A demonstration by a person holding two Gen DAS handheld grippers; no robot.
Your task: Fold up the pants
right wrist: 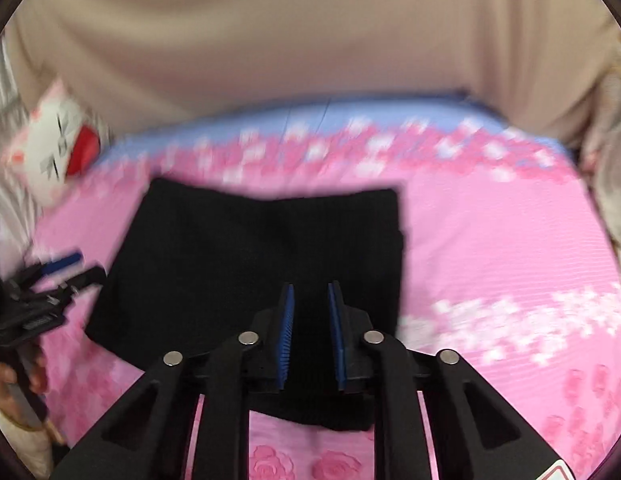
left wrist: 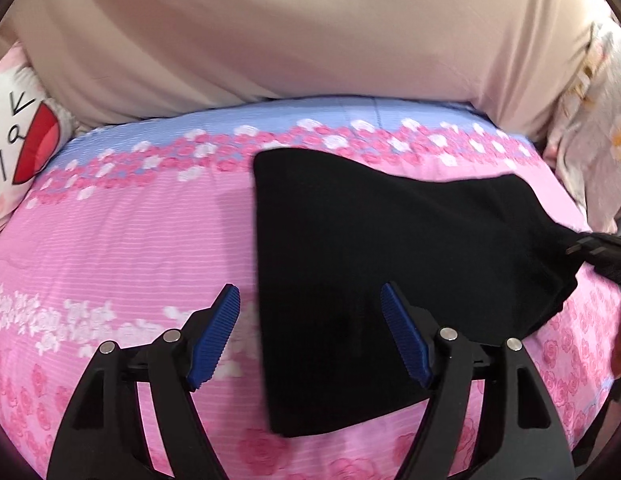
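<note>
- Black pants (left wrist: 350, 240), folded into a compact block, lie on a pink rose-printed bedsheet (left wrist: 130, 240); their fabric is so dark that no seam or fold line can be made out.
- The left gripper (left wrist: 310, 304) hangs at 6 o'clock, jaws wide, straddling the pants' left edge; whether the pads touch the cloth is unclear.
- At 3 o'clock in that view the pants' corner rises to a dark gripper tip, cut off by the frame.
- The right gripper (right wrist: 310, 300) shows a narrow gap over the pants (right wrist: 250, 260); black on black and blur hide whether cloth is pinched.
- Toward 12 o'clock a beige cloth (left wrist: 270, 32) covers whatever lies behind.
- A cartoon cat cushion (left wrist: 18, 136) at 9 o'clock is partly cut off.
</note>
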